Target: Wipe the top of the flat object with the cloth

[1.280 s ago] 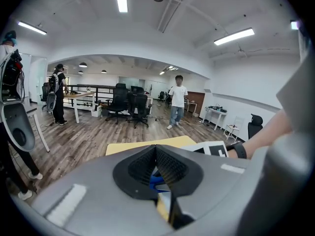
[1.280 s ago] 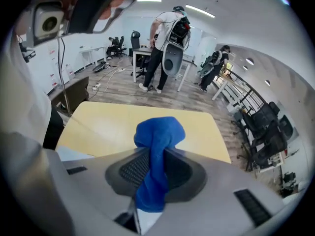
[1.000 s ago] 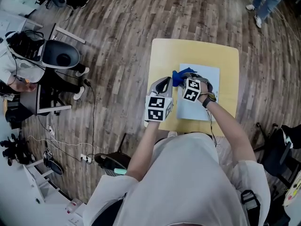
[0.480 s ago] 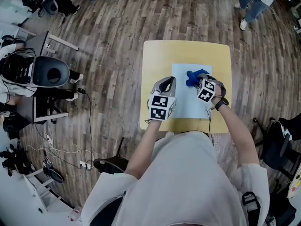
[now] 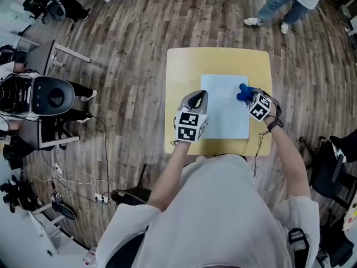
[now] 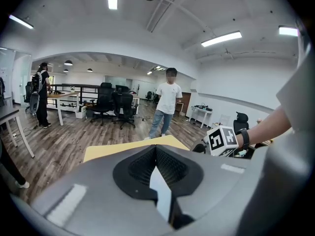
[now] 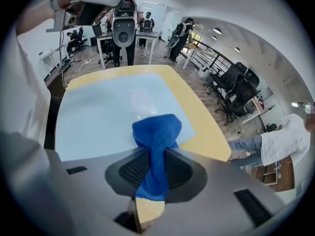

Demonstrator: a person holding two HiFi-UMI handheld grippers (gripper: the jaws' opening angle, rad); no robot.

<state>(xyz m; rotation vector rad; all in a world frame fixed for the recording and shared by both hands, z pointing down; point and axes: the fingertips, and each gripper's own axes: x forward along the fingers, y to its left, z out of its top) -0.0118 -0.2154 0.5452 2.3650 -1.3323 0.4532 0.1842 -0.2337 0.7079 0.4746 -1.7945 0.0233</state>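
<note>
Cloth (image 7: 156,131), blue, is pinched by right gripper (image 5: 249,95) at pale sheet's (image 5: 223,119) right edge; left gripper (image 5: 196,97) is closed, apparently empty.

Left tool (image 5: 199,96) blocks the left edge of the pale sheet (image 5: 224,115); right tool (image 5: 247,95), clamping a blue cloth (image 5: 242,89), blocks the right. Between them the sheet lies bare.

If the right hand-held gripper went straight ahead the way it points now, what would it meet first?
Most likely the pale blue sheet. The right hand-held gripper is shut on the blue cloth, which leads at the sheet's edge and points across it. Contact height is unclear.
</note>
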